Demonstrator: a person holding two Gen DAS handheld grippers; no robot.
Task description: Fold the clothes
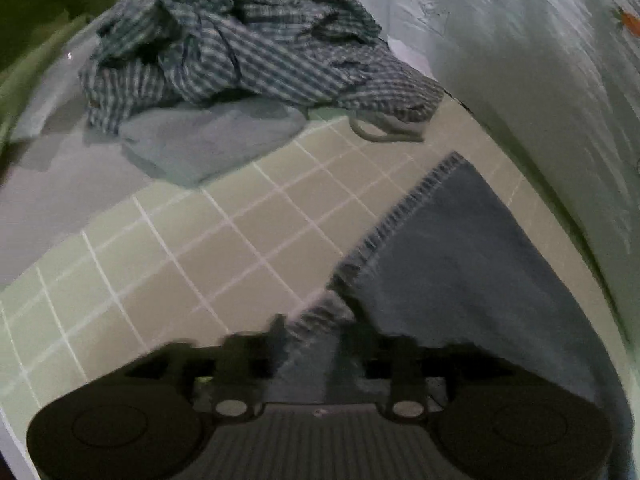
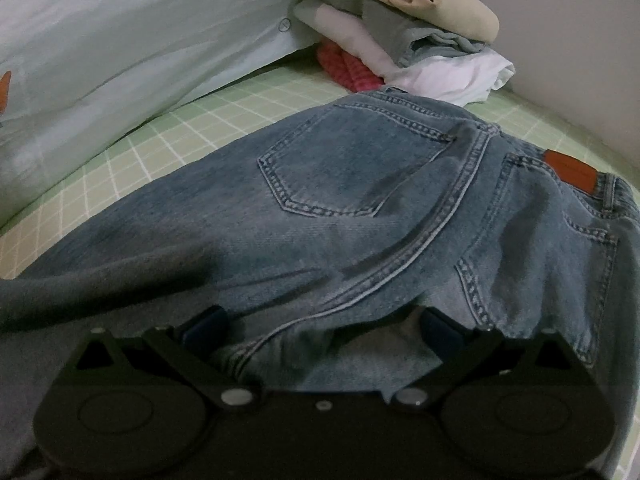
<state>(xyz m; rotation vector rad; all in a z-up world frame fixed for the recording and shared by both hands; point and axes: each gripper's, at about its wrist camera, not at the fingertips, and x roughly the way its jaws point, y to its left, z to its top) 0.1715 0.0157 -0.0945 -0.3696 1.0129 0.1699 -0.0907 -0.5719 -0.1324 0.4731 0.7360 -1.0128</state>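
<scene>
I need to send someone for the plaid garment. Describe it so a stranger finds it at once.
Start at the green checked bed sheet and look to its far end, opposite the dark towel. There a crumpled plaid shirt lies heaped on a pale blue cloth. It is the only blue-and-white checked piece; everything near it is plain.

We see a green checked bed point(image 2: 168, 136) bearing jeans point(image 2: 360, 208), a pillow point(image 2: 120, 32), stacked clothes point(image 2: 420, 40) and a striped shirt point(image 1: 240, 44).

jeans point(image 2: 360, 216) cut off at right edge, right tongs point(image 2: 320, 330) tips buried in denim
</scene>
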